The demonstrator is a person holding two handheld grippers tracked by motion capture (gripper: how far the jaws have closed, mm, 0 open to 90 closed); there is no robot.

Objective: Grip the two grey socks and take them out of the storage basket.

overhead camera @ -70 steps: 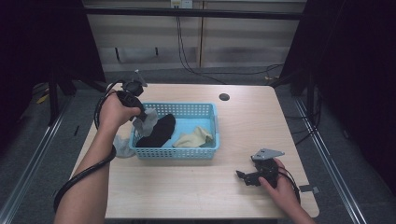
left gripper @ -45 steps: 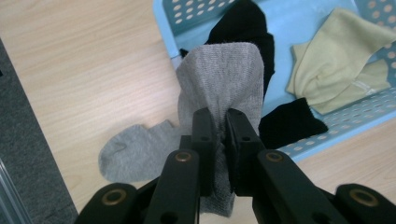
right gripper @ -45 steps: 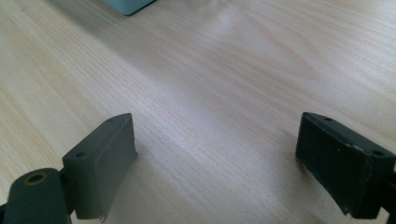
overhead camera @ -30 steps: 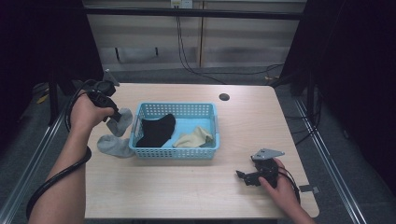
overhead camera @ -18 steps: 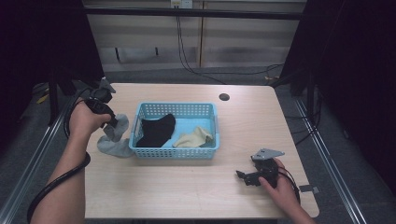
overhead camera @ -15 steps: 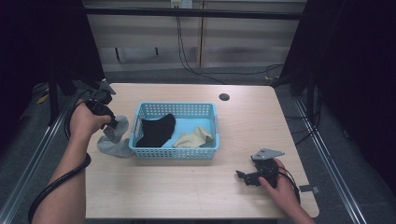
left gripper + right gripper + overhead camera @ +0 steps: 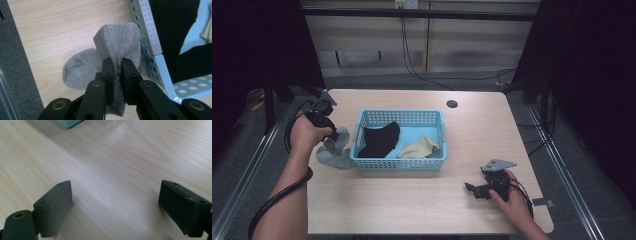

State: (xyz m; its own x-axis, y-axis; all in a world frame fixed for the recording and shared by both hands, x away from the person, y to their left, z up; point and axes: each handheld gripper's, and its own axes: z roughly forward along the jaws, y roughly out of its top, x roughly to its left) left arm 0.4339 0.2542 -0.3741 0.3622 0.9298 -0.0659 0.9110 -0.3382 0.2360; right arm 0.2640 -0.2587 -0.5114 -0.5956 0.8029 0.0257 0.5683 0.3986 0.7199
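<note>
We judge the work in hand to be the emptying of the blue basket [image 7: 401, 162] sock by sock onto the bench [image 7: 412, 200], and we rate it as roughly one third complete. The grey sock [image 7: 110, 50] is already outside the basket, at its left outer wall, with its lower part lying on the bench surface and its upper part raised in a fold. The left gripper [image 7: 115, 67] has its fingers [image 7: 108, 75] drawn narrow and clamped on that fold, so that the fabric is pinched between the two pads and rises beyond the tips; the toe end spreads flat on the bench, to the left in the left gripper view. What remains for this sock, in our judgement, is the release. A black sock [image 7: 379, 140] and a cream sock [image 7: 419, 148] lie inside the basket, side by side and untouched. The right gripper [image 7: 473, 189] rests low over the bench near its right front corner, well apart from the basket, with its fingers [image 7: 53, 205] wide and nothing between them.
</note>
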